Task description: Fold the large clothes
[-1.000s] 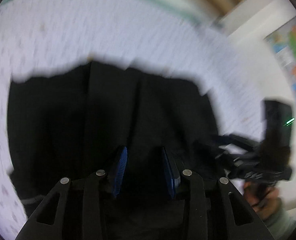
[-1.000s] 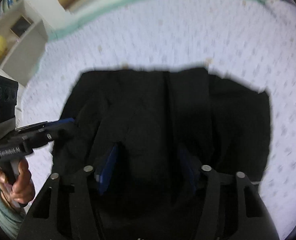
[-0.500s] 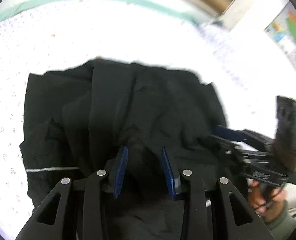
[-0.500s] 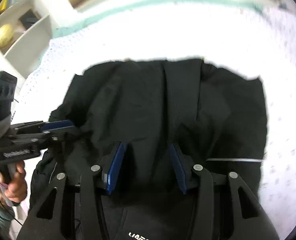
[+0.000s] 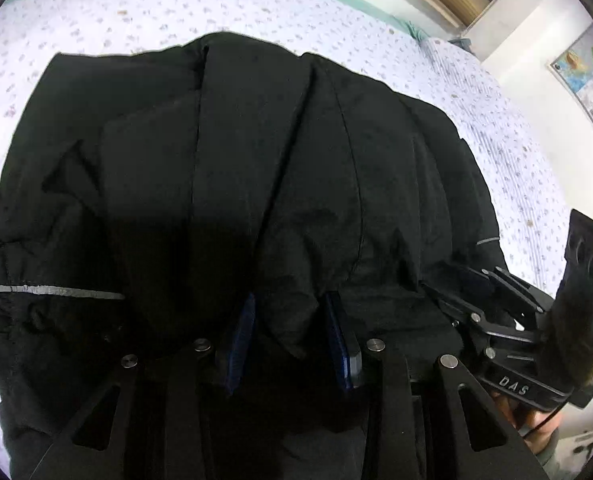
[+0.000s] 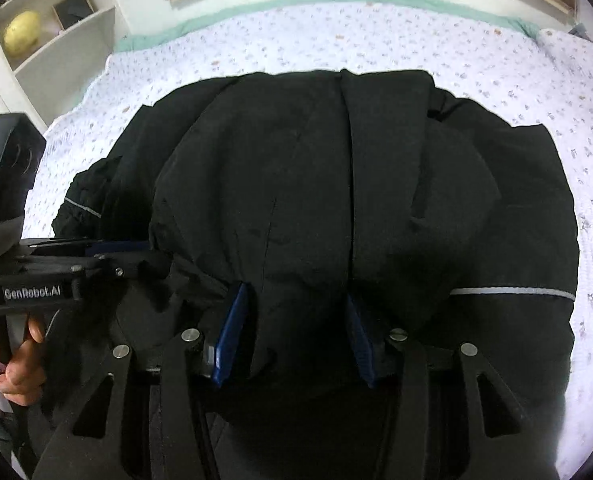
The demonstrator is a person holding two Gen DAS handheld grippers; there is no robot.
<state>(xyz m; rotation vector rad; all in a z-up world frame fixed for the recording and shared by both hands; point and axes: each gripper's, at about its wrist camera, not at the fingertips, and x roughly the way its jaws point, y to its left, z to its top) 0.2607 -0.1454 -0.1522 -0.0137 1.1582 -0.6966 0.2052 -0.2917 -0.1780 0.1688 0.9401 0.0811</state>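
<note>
On the bed (image 5: 476,92), under its white flower-print cover, a large black jacket (image 5: 236,160) lies spread across the middle, its far hem short of the teal-trimmed far edge. My left tongs (image 5: 290,320) are clamped on a raised fold of the jacket's near edge, blue pads pressing the cloth. My right tongs (image 6: 294,320) grip another bunch of the same edge just beside them. A grey reflective stripe (image 6: 512,291) crosses one sleeve toward the bed's right edge.

We see a floral bedspread (image 6: 376,40), white shelves (image 6: 56,56) at ten o'clock, a wall map (image 5: 588,76) at two.
</note>
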